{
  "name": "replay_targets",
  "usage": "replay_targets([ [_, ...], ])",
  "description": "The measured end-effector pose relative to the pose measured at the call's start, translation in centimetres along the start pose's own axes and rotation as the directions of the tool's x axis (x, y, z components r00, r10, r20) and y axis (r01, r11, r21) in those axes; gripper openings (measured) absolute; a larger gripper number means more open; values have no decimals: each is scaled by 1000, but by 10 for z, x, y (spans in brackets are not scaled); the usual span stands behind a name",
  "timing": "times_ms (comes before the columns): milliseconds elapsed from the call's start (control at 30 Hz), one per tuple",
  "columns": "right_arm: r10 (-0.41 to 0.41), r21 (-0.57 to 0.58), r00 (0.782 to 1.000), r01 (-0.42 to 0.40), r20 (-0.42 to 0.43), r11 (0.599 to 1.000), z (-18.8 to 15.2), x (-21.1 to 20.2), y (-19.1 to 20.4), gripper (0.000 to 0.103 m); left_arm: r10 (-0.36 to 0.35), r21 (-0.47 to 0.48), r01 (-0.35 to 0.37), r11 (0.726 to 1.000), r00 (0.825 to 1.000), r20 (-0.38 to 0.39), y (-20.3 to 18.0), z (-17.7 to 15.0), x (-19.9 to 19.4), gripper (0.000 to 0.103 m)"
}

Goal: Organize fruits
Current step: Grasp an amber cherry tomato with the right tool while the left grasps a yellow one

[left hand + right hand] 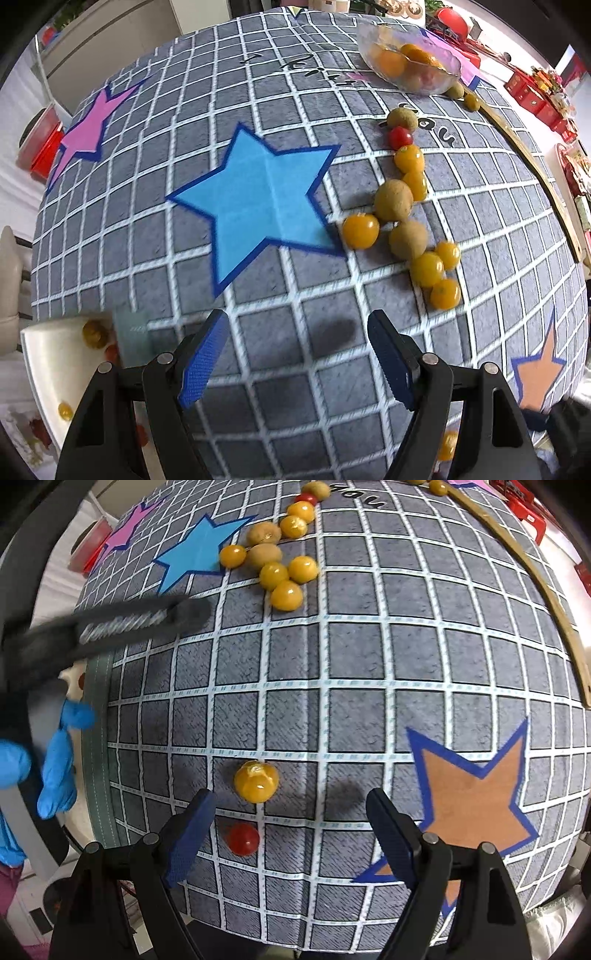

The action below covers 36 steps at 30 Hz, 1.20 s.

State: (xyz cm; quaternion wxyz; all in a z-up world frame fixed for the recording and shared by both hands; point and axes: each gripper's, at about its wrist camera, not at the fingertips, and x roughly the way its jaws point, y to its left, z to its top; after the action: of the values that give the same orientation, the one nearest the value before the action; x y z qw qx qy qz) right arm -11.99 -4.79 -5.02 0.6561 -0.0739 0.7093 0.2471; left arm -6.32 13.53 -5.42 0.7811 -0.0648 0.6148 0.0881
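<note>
Both grippers — left gripper and right gripper — hung wide open and empty above the checked cloth; a yellow tomato lay just ahead of the right.

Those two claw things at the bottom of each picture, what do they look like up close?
Each gripper, left and right, has black plastic arms with silver rivets and two dark blue, finely textured finger pads. A blue-gloved hand shows at the right view's edge.

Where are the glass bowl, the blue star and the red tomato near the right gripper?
glass bowl [439, 79], left wrist view, front wall.
blue star [258, 195], left wrist view, centre.
red tomato [242, 839], right wrist view, middle.
</note>
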Motion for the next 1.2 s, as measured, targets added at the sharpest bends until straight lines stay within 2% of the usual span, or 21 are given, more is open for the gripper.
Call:
replay_targets([
  [100, -13, -21, 1000, 13, -2, 1000, 3, 9, 13, 74, -3, -4, 3, 1000, 1000, 3, -1, 9, 6, 79],
  [433, -36, -62, 999, 38, 29, 997, 2, 16, 42, 64, 5, 33, -6, 999, 1000, 27, -16, 40, 16, 78],
  [500, -40, -66, 999, 42, 30, 997, 3, 17, 46, 61, -9, 39, 8, 999, 999, 32, -20, 45, 15, 69],
  [567, -44, -69, 999, 46, 32, 997, 6, 15, 44, 53, -11, 54, 9, 998, 999, 34, -30, 55, 15, 62],
  [600, -42, -75, 999, 44, 31, 996, 12, 13, 42, 51, -15, 62, 13, 998, 999, 36, -33, 56, 15, 56],
  [633, -40, -82, 999, 42, 30, 996, 14, 9, 37, 45, -27, 65, 25, 998, 999, 34, -37, 56, 13, 52],
  [700, -36, -90, 999, 38, 29, 995, 18, 7, 33, 34, -31, 75, 28, 997, 999, 37, -49, 62, 14, 34],
  [733, -25, -91, 999, 28, 24, 995, 20, 8, 33, 26, -37, 75, 34, 997, 999, 35, -52, 63, 13, 30],
  [767, -19, -92, 1000, 21, 21, 996, 22, 8, 34, 26, -45, 74, 42, 996, 998, 31, -54, 65, 12, 22],
  [833, 12, -84, 1000, -11, 20, 996, 23, 8, 34, 26, -77, 54, 76, 996, 997, 18, -59, 66, 9, 22],
  [967, 54, -62, 998, -52, 36, 997, 28, 0, 26, 26, -94, 22, 93, 995, 995, 30, -52, 58, -7, 22],
  [1200, 91, -41, 994, -89, 56, 995, 46, -18, 11, 26, -86, -27, 88, 996, 994, 68, -29, 33, -36, 22],
])
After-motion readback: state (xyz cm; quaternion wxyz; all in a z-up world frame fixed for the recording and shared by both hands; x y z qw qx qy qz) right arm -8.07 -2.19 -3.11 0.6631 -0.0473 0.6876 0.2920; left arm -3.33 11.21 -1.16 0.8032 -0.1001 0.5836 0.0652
